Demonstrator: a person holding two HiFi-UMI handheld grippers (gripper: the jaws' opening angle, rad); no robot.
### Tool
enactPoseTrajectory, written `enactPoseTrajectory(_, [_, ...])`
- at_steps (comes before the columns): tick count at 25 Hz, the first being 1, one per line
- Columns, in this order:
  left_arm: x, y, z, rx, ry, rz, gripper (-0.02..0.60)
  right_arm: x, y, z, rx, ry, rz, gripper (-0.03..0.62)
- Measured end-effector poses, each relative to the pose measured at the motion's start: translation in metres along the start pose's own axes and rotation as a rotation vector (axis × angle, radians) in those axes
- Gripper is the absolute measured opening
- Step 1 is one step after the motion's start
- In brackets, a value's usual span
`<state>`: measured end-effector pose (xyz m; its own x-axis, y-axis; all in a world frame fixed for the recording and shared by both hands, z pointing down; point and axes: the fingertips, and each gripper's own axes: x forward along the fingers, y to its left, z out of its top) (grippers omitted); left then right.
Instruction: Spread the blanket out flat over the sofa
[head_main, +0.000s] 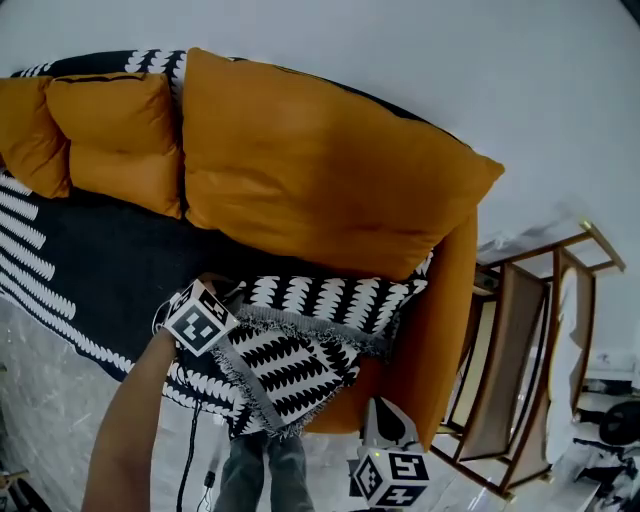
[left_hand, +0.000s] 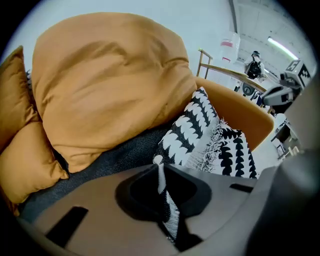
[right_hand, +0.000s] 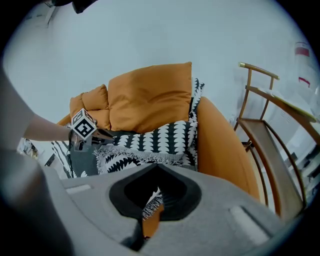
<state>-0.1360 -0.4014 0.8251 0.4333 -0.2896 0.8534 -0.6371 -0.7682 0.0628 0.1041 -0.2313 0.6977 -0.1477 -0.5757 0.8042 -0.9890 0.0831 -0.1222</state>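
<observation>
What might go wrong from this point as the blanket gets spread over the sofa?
The left gripper pinches only a thin fold of the blanket, which may slip when pulled. The blanket runs under the big cushion, so tugging could drag that cushion. The right gripper is off the cloth; a one-sided pull may bunch it.

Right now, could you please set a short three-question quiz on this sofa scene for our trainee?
1. True or false: the left tool is shut on the blanket.
2. Which colour are the cushions? A blue, B orange, C green.
3. Fill the gap: near the sofa arm, the blanket's fringed edge lies ___ (flat / folded over).
Key: 1 true; 2 B; 3 folded over.
</observation>
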Motion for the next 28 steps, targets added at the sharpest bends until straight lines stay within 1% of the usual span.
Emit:
enactPoseTrajectory(5, [-0.027,-0.013,0.013,0.030,-0.028,0.016,0.032,-0.018,-0.006,0.002,0.023,-0.031,-0.034,0.005])
enactPoseTrajectory(9, [-0.048,-0.027,0.021,0.018,-0.040,0.052,0.031,-0.028,-0.022,0.003,0.022,-0.048,-0.083,0.005])
enactPoseTrajectory(11, [-0.058,-0.038,0.024,0.010,-0.039,0.055,0.031,-0.034,-0.032,0.005,0.040,-0.063,-0.110,0.005])
enactPoseTrajectory(18, [-0.096,-0.062,0.039,0.024,-0.042,0.081,0.031,-0.058,-0.059,0.015,0.087,-0.125,-0.182,0.005])
enactPoseTrajectory(24, [-0.126,-0.084,0.051,-0.009,-0.080,0.094,0.031,-0.084,-0.075,0.007,0.107,-0.135,-0.216,0.005])
enactPoseTrajectory(28, [-0.142,-0.107,0.058,-0.036,-0.099,0.087,0.031,-0.103,-0.078,0.002,0.135,-0.143,-0.228,0.005])
